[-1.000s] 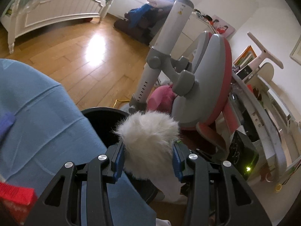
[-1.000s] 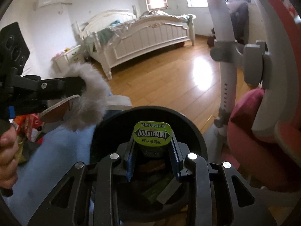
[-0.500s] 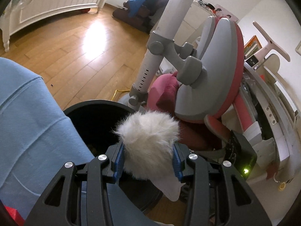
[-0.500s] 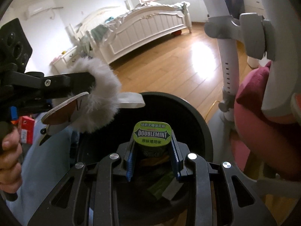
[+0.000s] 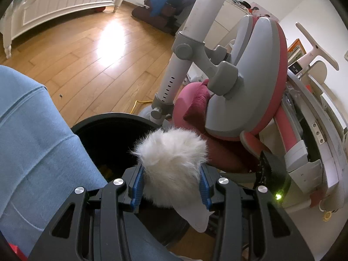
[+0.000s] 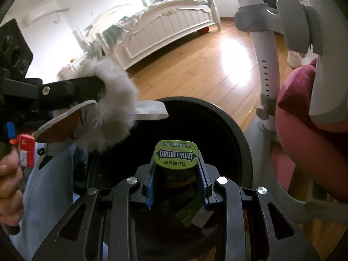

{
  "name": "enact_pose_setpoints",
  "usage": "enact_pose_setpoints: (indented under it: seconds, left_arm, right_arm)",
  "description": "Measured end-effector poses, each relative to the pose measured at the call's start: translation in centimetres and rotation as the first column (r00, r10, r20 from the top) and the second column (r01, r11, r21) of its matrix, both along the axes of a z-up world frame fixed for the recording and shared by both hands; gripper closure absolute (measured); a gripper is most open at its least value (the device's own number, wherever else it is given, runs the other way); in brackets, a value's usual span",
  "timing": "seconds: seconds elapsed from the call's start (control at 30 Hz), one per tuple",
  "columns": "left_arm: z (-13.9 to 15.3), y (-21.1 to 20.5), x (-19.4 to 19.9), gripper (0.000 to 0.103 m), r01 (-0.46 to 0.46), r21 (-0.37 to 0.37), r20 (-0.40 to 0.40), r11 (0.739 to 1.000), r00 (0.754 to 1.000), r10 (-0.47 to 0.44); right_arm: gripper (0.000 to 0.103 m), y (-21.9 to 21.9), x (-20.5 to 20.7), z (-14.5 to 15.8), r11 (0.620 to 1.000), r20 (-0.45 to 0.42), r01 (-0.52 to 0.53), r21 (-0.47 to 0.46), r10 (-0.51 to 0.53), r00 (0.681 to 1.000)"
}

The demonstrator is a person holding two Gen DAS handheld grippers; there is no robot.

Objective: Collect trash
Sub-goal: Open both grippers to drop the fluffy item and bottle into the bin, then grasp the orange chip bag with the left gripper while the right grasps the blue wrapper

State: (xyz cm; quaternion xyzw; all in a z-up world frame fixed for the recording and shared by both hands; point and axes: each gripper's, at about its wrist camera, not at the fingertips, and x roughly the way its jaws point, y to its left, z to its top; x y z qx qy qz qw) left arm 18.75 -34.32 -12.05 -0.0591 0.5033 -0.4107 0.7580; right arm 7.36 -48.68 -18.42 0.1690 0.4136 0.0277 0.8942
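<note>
Deposit step: left gripper [image 5: 171, 184] clamps furry slipper [image 5: 171, 165], right gripper [image 6: 176, 187] clamps Doublemint bottle [image 6: 176, 155], both above bin [image 6: 235, 126] rim; next, open fingers.

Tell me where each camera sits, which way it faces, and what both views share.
Left wrist: on the left gripper, looking down past its fingers, shut on a furry white slipper, toward the chair; a blue-clad leg shows.
Right wrist: on the right gripper, shut on a Doublemint gum container, looking into the bin; a hand shows.
Shared: bin, slipper, chair, bed, wooden floor.
</note>
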Motion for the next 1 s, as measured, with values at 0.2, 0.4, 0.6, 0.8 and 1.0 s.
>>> enact_pose_setpoints:
  seconds: [0.2,0.4,0.6,0.8,1.0]
  left_arm:
    - [0.0,-0.3,0.0,0.056,0.005,0.008,0.001,1.0,1.0,-0.005]
    - [0.9,1.0,-0.3,0.036,-0.037,-0.002,0.025,0.999,0.999,0.037]
    - [3.1,4.0,-2.4,0.036,-0.057,-0.055,0.051,0.997,0.997,0.06]
    - [6.4,9.3,-6.2,0.035,-0.091,-0.114,0.122,0.989,0.987,0.104]
    - [8.4,18.6,-8.2,0.028,-0.276,-0.138,0.158,0.951,0.942,0.297]
  right_arm:
    - [0.071,-0.1,0.2,0.0,1.0,-0.011,0.003,0.005,-0.003,1.0]
    - [0.04,0.0,-0.2,0.5,1.0,-0.006,0.009,-0.001,-0.009,1.0]
    - [0.026,0.5,-1.4,2.6,1.0,0.042,0.015,-0.002,-0.015,0.999]
    - [0.026,3.6,-1.9,5.6,0.998,0.079,-0.045,-0.046,0.048,0.996]
    - [0.022,9.2,-2.2,10.3,0.983,0.141,-0.155,-0.094,0.167,0.976]
